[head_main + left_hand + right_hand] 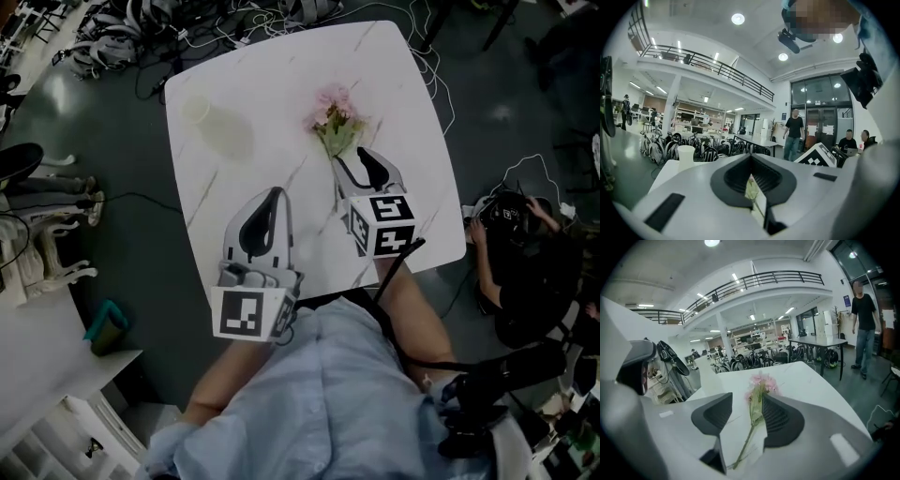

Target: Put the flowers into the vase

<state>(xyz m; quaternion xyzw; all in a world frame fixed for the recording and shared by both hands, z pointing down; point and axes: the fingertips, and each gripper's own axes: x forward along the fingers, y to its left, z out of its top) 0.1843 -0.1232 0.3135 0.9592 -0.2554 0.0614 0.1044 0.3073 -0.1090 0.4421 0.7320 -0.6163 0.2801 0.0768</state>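
A pink flower (335, 114) with green leaves and a thin stem lies on the white marble table (281, 84). My right gripper (361, 169) stands open just behind the bloom. In the right gripper view the stem (747, 439) runs between the parted jaws and the bloom (761, 383) shows beyond them, while the gripper (745, 416) presses on nothing. The white vase (211, 122) stands upright at the table's far left and also shows in the left gripper view as the vase (686, 157). My left gripper (269, 208) hovers near the table's front edge, jaws together and empty.
The table's front edge runs just under both grippers. Tangled cables (169, 33) cover the floor beyond the table. A seated person (525, 262) is on the right, and white furniture (37, 253) stands on the left. A person (792, 133) stands in the hall.
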